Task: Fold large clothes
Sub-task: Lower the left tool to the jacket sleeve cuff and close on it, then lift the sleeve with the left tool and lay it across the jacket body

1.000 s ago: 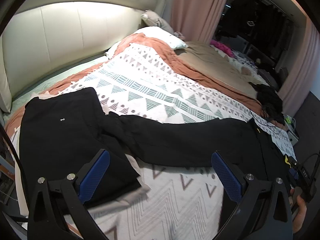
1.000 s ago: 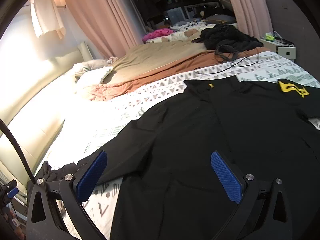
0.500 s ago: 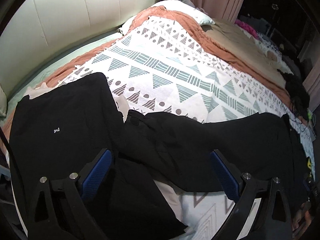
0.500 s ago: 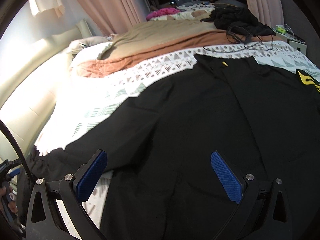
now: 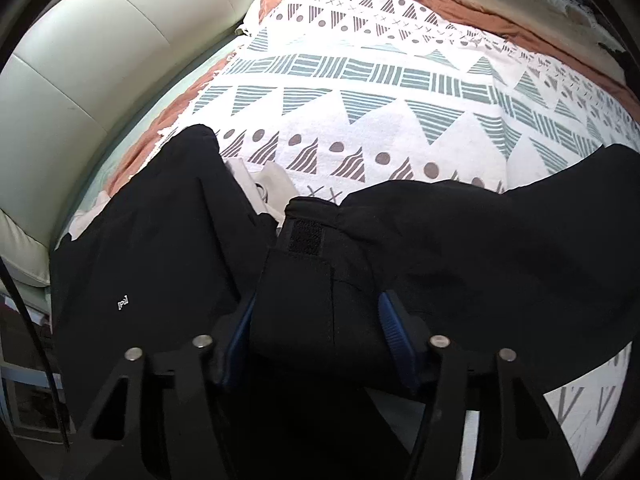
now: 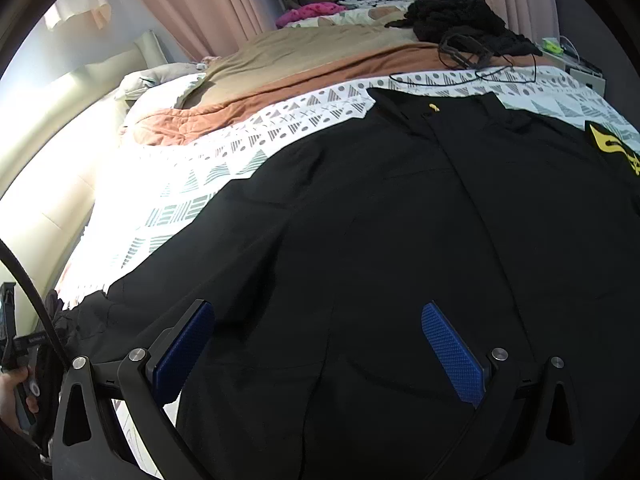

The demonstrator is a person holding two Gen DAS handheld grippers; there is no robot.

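Left wrist view: the left gripper [image 5: 318, 330] pinched the black jacket's cuff [image 5: 308, 268]; the right gripper [image 6: 320, 350] hovered spread over its unfolded body [image 6: 400, 220]. Folding had barely begun.

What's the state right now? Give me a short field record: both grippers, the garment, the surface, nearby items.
left gripper: closing around the black jacket's sleeve cuff, the one with the velcro tab; firm clamp not confirmed
right gripper: open, low over the jacket body, holding nothing
black jacket: spread flat, front up, yellow patch on far sleeve
surface: patterned white blanket on the bed
nearby: folded black garment beside the cuff; black cable beyond the collar
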